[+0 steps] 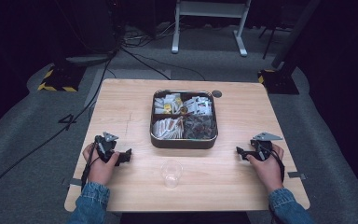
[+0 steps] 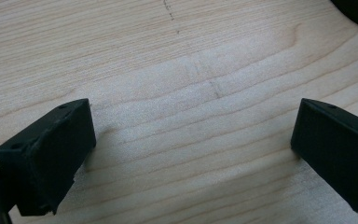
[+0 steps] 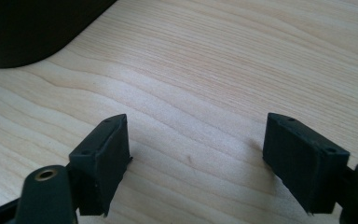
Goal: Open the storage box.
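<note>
Grippers idle: our left gripper (image 1: 126, 156) and right gripper (image 1: 240, 151) rest on the table (image 1: 121, 102), jaws spread, empty. Nearest is the clear cup (image 1: 171, 173), upright between them, with the sachet tin (image 1: 183, 141) behind. We judge a reach comes next.

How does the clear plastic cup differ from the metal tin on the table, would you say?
The clear plastic cup is small, round and see-through; the metal tin is larger, squarish and dark-walled. The cup looks empty, whereas the tin's compartments are packed with packets. The cup stands nearer the person. Both rest on the wooden table, untouched.
</note>
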Available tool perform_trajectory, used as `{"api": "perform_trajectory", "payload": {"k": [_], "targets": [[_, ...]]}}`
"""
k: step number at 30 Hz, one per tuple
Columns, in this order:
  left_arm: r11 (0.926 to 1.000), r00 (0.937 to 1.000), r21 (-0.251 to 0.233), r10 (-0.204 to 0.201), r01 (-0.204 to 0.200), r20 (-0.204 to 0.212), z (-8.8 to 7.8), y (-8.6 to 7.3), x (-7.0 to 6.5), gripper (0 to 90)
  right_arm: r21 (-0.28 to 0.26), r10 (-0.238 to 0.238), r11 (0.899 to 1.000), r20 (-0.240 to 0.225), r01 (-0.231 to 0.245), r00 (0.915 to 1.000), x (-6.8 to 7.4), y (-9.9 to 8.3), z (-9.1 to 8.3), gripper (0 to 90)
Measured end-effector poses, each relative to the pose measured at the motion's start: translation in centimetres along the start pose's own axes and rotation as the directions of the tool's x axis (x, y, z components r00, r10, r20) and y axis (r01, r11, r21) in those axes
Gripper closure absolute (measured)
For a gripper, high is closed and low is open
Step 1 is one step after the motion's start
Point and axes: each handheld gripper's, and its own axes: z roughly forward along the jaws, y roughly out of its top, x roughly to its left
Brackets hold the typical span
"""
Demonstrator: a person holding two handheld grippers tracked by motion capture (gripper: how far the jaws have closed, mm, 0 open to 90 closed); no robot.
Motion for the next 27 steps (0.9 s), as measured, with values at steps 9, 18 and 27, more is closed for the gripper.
{"api": "perform_trajectory", "payload": {"k": [9, 18, 27], "targets": [[1.0000, 1.0000, 0.001, 0.001, -0.001, 0.003, 0.0, 0.0, 0.0, 0.1, -0.010, 0.027, 1.000, -0.023, -0.027, 0.9994, 0.3, 1.1, -1.3, 30.7], [0.9999, 0.9998, 0.003, 0.015, -0.015, 0.013, 0.0, 0.1, 0.1, 0.2, -0.021, 0.035, 0.999, -0.054, -0.036, 0.9979, 0.8, 2.5, -2.6, 33.3], [0.9999, 0.9998, 0.003, 0.016, -0.016, 0.013, 0.0, 0.0, 0.1, 0.2, -0.045, 0.017, 0.999, -0.060, -0.019, 0.9981, 1.8, 4.6, -3.2, 33.8]]}}
